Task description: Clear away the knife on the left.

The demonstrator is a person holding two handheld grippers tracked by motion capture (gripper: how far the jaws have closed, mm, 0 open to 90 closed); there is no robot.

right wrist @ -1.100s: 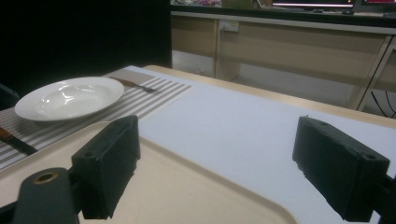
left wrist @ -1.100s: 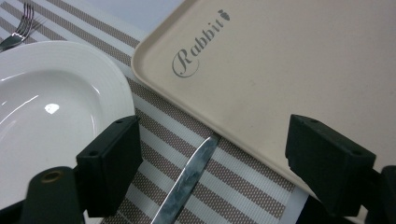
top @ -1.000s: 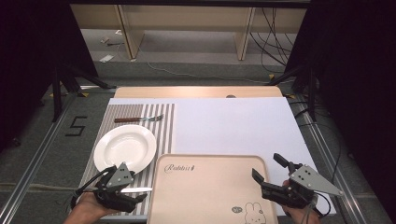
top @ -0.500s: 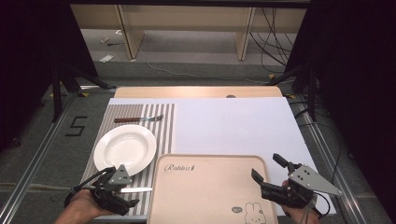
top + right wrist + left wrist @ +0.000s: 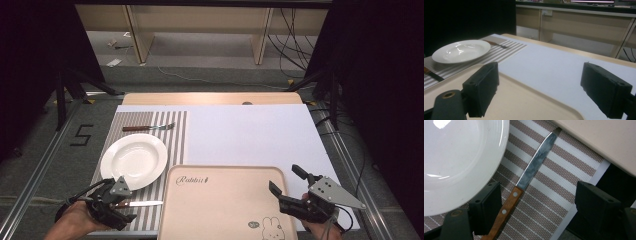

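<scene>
A person's left gripper (image 5: 116,202) hovers low over a wooden-handled table knife (image 5: 529,176) lying on a brown-and-white striped placemat (image 5: 176,131) at the near left corner of the desk (image 5: 250,132). Its jaws stand open and hold nothing: seen in the left gripper view, one black jaw sits just beside the riveted handle, near the rim of a round white ceramic plate (image 5: 459,157), while the other hangs well apart past the placemat's edge. The blade points toward a beige plastic tray (image 5: 225,205) printed with a rabbit, its tip close by the tray's rim. The right gripper (image 5: 287,187) waits over the tray's far right corner, jaws likewise wide open and empty. A second wooden-handled utensil, a fork (image 5: 148,128), lies beyond the plate.

The step in hand appears to be the approach to the knife, with the grasp not yet made. The next move likely calls for centring the handle between the jaws, lowering until they bracket it against the mat, then closing without nudging the plate.
</scene>
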